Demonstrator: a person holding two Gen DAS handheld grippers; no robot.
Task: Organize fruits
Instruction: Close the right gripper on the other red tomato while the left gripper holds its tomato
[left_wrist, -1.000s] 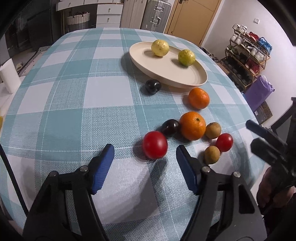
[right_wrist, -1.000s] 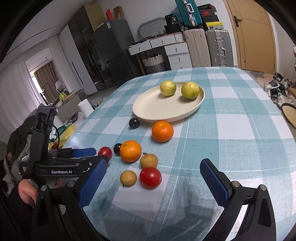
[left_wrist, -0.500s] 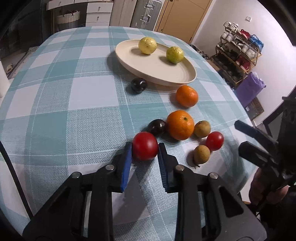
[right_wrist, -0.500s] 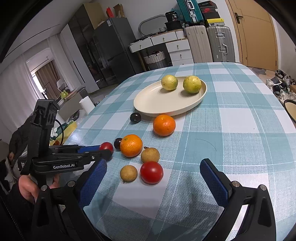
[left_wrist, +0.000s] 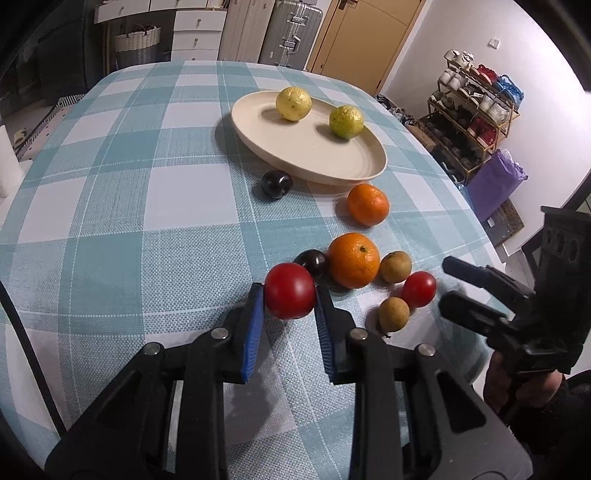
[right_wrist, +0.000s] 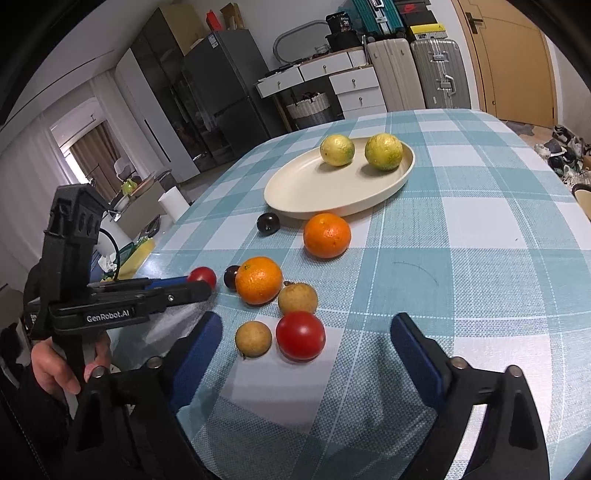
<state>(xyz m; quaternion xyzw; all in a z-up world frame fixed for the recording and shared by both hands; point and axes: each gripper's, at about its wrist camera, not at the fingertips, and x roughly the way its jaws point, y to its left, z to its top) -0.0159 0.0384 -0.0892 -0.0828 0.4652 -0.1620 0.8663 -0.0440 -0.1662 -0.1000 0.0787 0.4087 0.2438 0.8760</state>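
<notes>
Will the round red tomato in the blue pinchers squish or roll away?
The round red tomato looks smooth and shiny, so it may slip if gripped lightly. The left gripper pinches its sides; squeezing harder could bruise it. Being round, it would likely roll on the flat checked tablecloth if dropped.

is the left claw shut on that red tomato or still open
Shut on it: the left claw has both blue pads pressed against the red tomato.
</notes>
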